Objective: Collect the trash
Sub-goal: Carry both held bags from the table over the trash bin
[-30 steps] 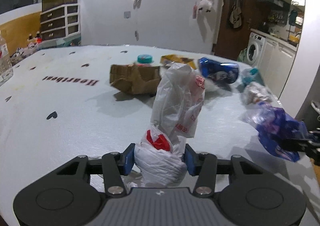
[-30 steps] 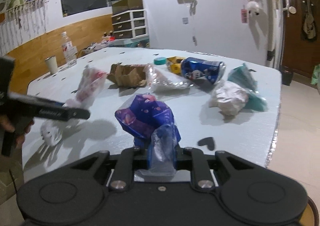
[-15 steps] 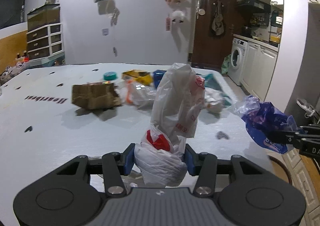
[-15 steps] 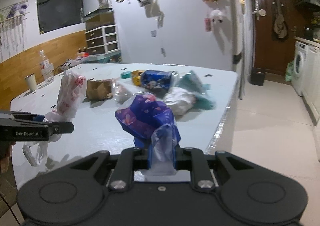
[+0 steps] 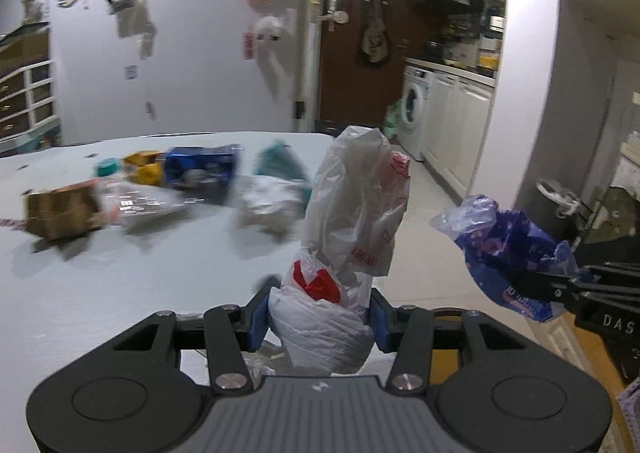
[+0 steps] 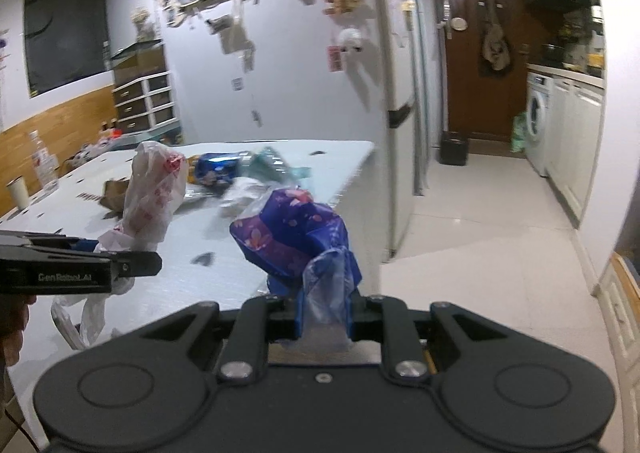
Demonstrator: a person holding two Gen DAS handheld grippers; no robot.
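Note:
My left gripper [image 5: 318, 319] is shut on a crumpled white plastic bag with red print [image 5: 348, 237], held above the white table's near right corner. It also shows in the right wrist view [image 6: 154, 193], with the left gripper [image 6: 120, 267] at the left. My right gripper [image 6: 323, 315] is shut on a blue and purple plastic bag [image 6: 292, 237], held past the table's edge over the floor. That bag shows at the right of the left wrist view [image 5: 508, 253].
On the white table [image 5: 100, 285] lie a brown cardboard piece [image 5: 60, 213], a clear wrapper [image 5: 148, 205], a blue packet [image 5: 204, 169], a teal bag [image 5: 280, 167] and a white crumpled bag [image 5: 268, 205]. A lidded bin [image 5: 556, 201] stands at the right. Tiled floor [image 6: 480, 237] leads to a washing machine [image 6: 538, 121].
Both grippers have swung right, away from the table, each keeping its bag. The table trash has slid to the left of both views, and the floor and kitchen have come into view.

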